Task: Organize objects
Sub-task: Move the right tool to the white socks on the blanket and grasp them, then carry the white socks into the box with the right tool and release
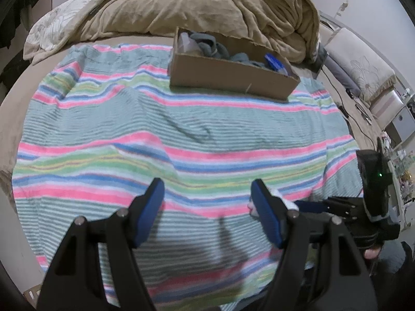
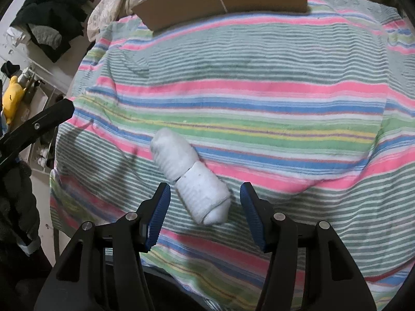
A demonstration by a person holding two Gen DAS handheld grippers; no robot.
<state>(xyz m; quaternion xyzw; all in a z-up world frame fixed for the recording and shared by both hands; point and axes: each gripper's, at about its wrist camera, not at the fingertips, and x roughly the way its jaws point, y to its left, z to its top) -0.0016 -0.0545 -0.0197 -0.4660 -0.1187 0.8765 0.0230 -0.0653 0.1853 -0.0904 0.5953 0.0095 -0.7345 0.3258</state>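
White ribbed fabric, rolled into a sock bundle (image 2: 190, 178), is being shown lying on a multicoloured striped towel (image 2: 259, 88) that is spread over a bed. The right gripper (image 2: 205, 217) is being held just above the near end of this bundle, its blue-padded jaws standing partly open on either side of it; neither pad is seen pressing on the fabric, so nothing is being gripped. The left gripper (image 1: 207, 207) is being held over bare towel just beside it, its jaws likewise partly open and empty. A small white patch (image 1: 253, 207) is being glimpsed behind its right finger, probably the same bundle, though the view is too blurred to be sure. A shallow brown cardboard box (image 1: 228, 75) is being seen at the far edge of the towel, with grey-blue rolled socks (image 1: 220, 48) and a blue item (image 1: 275, 62) lying inside it. A crumpled tan blanket (image 1: 207, 2) is being shown heaped behind the box.
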